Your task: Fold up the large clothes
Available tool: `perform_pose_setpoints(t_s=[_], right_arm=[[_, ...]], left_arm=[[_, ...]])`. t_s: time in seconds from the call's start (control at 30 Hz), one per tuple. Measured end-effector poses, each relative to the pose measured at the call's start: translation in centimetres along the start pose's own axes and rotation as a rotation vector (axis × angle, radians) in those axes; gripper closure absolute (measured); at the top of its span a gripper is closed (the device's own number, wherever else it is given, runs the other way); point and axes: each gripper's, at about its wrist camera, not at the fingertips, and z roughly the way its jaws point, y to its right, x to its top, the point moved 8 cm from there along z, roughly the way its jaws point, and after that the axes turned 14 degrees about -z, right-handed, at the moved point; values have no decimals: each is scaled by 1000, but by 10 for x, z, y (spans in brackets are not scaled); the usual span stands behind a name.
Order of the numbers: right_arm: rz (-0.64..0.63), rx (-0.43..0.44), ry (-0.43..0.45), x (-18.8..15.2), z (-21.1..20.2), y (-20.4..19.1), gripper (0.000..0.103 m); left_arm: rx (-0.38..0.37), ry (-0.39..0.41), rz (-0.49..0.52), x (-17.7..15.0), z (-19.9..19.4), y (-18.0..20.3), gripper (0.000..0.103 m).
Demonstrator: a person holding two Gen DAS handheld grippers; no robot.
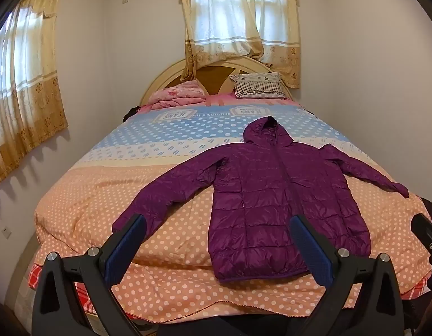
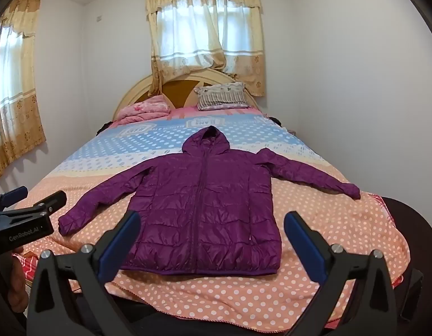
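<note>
- The bed (image 1: 109, 196) fills most of the room, its foot nearest us and a rounded headboard (image 1: 171, 72) against the far wall.
- A spotted cover (image 2: 230, 294) lies over it: orange with white dots at the near end, pale and blue bands further up, pink by the headboard.
- Cream and tan curtains (image 1: 238, 22) hang over the window behind the headboard, the lower part pulled aside; a second set of drapes (image 1: 22, 84) covers the window on the left wall.
- A striped pillow (image 1: 258, 85) leans at the head on the right, and a folded pink quilt (image 1: 178, 95) sits at the head on the left.
- The walls are plain white.
- The purple jacket (image 1: 274, 204) lies flat on the cover, front up and zipped, hood (image 2: 206, 141) pointing to the headboard and hem close to the foot edge.
- Both sleeves are spread out to the sides and angled down toward the foot; the left sleeve (image 2: 95, 201) ends near the left edge, the right sleeve (image 2: 314, 172) near the right.
- The left tongs (image 1: 217, 247) stand wide apart above the foot of the bed, holding nothing and touching nothing; seen between them are the end of a sleeve and the jacket's lower corner.
- The right tongs (image 2: 211, 246) are equally wide, empty, clear of the cloth, with the hem framed between their blue pads (image 2: 119, 247).
- From the right wrist view the left tongs show at the left edge, off the bed's side.
</note>
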Motion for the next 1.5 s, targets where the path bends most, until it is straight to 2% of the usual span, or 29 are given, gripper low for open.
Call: perform_pose_setpoints(t_s=[0.17, 0.33, 1.5], right_arm=[[-7, 0, -4, 0, 2, 2, 0], [-8, -7, -12, -4, 6, -2, 0], [7, 16, -37, -11, 15, -7, 0]], left_arm=[[8, 2, 17, -6, 2, 15, 1], [-27, -12, -31, 0, 3, 0, 1], [-19, -30, -60, -2, 9, -5, 1]])
